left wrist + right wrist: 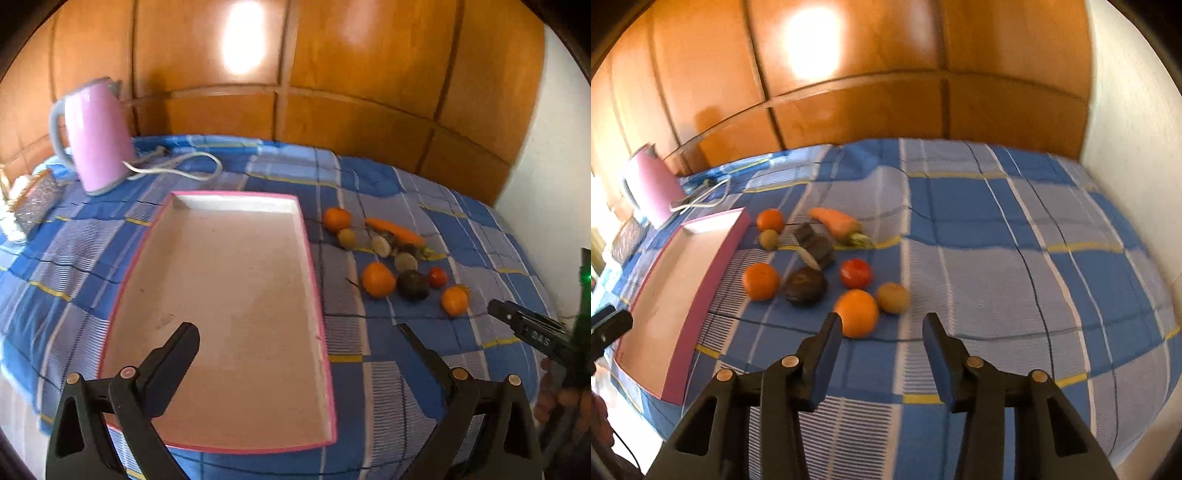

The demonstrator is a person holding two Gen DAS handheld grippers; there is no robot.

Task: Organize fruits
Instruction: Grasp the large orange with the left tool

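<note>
Glossy wooden panelling (332,66) behind a blue checked cloth (997,229); white wall (1134,110) right.

this is a room in a home, most likely a bedroom. a blue, white and yellow checked cloth (979,229) of the bedsheet kind covers the whole surface, and glossy wooden panelling (332,74) like a wardrobe front rises right behind it. a pink electric kettle (98,136) with its white cord (177,168) stands on the cloth, beside a pink-rimmed tray (312,258) and loose oranges (857,313), a carrot (836,220) and a tomato (855,273).
</note>
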